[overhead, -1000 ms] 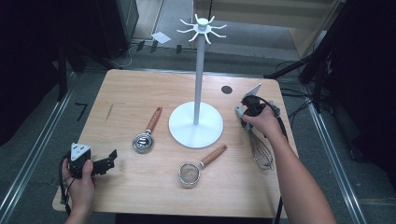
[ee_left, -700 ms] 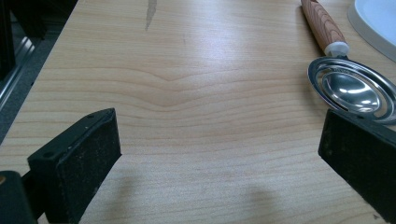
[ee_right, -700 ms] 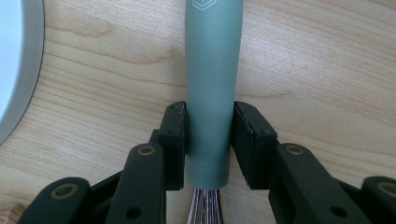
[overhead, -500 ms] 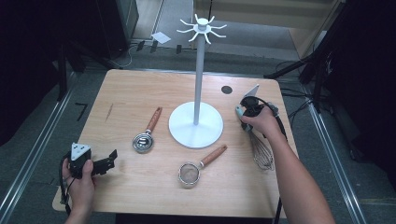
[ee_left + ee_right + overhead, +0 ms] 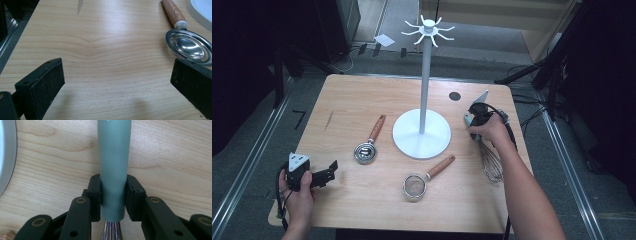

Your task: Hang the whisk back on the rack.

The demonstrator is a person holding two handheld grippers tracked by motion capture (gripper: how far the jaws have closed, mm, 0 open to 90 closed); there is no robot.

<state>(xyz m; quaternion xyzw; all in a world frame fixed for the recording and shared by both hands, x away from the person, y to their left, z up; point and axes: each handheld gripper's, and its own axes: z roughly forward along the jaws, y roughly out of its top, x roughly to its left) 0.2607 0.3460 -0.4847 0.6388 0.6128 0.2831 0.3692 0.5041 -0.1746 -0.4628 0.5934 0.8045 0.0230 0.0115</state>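
Note:
A whisk (image 5: pixel 492 167) with a grey-green handle (image 5: pixel 113 157) lies on the wooden table (image 5: pixel 362 100) at the right, its wires toward the front. My right gripper (image 5: pixel 474 127) points down at the handle's lower end. Its jaws have just been closing, and its pads (image 5: pixel 96 192) now press on both sides of the handle. At the front left, my left gripper (image 5: pixel 332 170) rests low over the table with its jaws wide open (image 5: pixel 117 82) and only bare wood between them.
A white stand (image 5: pixel 422 134) with a tall pole and hooked top rises mid-table. A steel scoop with a wooden handle (image 5: pixel 367 147) (image 5: pixel 187 46) lies left of its base. A small strainer (image 5: pixel 414 185) lies in front of it.

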